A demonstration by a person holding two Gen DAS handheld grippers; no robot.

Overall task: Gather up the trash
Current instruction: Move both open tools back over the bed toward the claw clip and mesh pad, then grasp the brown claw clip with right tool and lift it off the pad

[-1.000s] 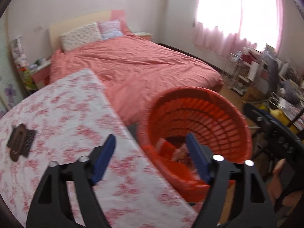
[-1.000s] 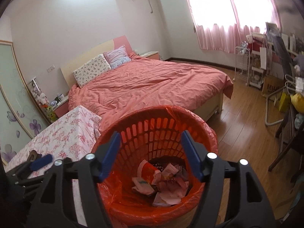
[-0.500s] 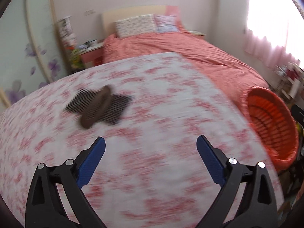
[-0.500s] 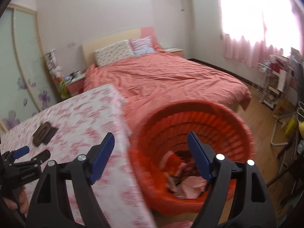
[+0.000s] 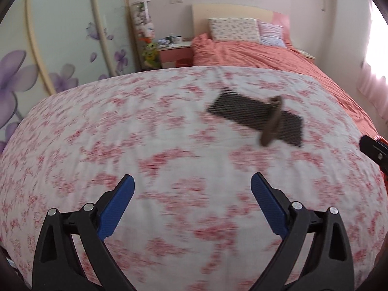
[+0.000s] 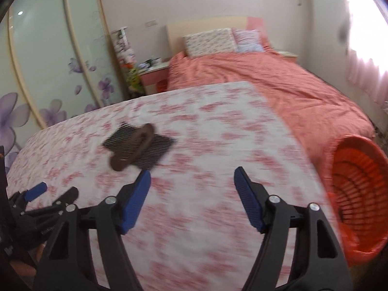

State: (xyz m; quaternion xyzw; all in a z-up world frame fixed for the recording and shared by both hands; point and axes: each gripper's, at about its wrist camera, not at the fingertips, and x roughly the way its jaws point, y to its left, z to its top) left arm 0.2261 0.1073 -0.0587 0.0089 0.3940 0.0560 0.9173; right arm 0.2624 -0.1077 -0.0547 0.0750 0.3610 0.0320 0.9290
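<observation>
Both the left gripper (image 5: pixel 191 188) and right gripper (image 6: pixel 192 178) are hovering with fingers released and empty over the floral-cloth desk (image 6: pixel 206 131). The brown item on dark mesh (image 6: pixel 135 145) is lying uncollected; the orange basket (image 6: pixel 359 194) is standing beside the desk.

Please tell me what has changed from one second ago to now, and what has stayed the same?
Both grippers swung left, away from the orange basket, and now face the floral tablecloth with the dark mesh piece. The left gripper and right gripper stayed open and empty; nothing was grasped or released. The mesh piece itself seems unmoved.
</observation>
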